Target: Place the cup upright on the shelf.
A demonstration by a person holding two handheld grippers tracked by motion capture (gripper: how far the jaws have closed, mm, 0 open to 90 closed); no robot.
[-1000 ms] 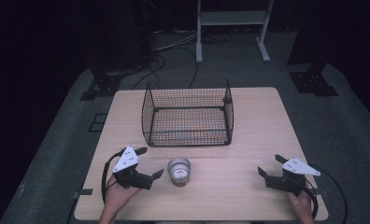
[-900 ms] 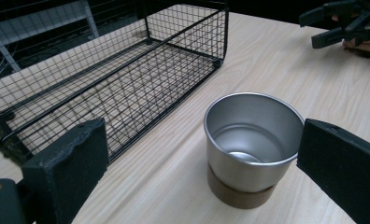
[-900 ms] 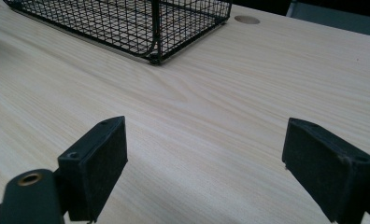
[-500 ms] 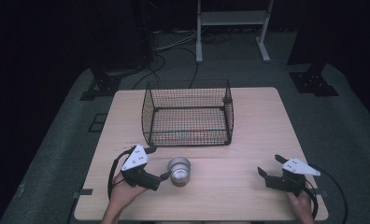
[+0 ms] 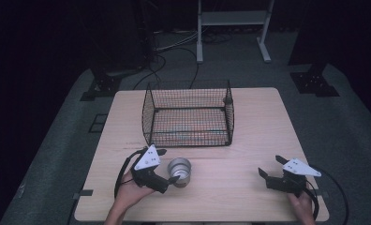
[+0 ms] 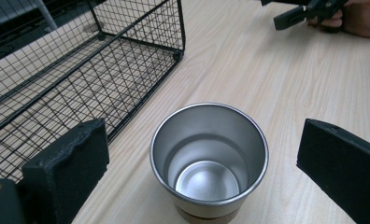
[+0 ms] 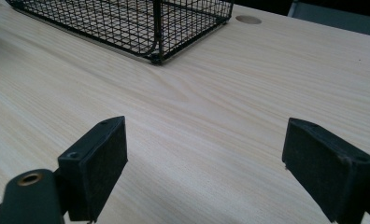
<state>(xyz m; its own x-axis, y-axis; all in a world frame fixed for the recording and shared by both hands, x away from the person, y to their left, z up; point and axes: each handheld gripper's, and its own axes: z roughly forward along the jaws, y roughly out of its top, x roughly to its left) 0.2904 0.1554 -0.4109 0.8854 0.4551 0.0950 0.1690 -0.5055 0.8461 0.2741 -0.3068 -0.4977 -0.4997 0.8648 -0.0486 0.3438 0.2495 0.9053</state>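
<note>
- Dark room around a pale wooden surface [image 5: 249, 140]; grey floor, cables and a white frame stood behind it in the high view.
- Black wire basket [image 5: 189, 114] sat on the far middle of the surface, open at the top, nothing visible inside it.
- Steel cup [image 5: 180, 171] stood upright on the near left part of the surface, well in front of the basket and apart from it. Mouth faced up; the inside looked empty and shiny, with a brownish band at the base in the left gripper view.
- Left gripper [image 5: 167, 165] was held low at the cup, grey plate on top, cable looping back by the person's left hand [image 5: 127, 194].
- Its jaws were spread wide, one on either side of the cup [image 6: 209, 158], with a clear gap between each pad and the cup's wall. Nothing grasped.
- Right gripper [image 5: 270, 166] rested near the right front edge of the surface, well apart from the cup, held by the person's right hand [image 5: 303, 206].
- In the right gripper view its jaws stood released, with bare wood between them and a corner of the basket [image 7: 155, 28] farther off.
</note>
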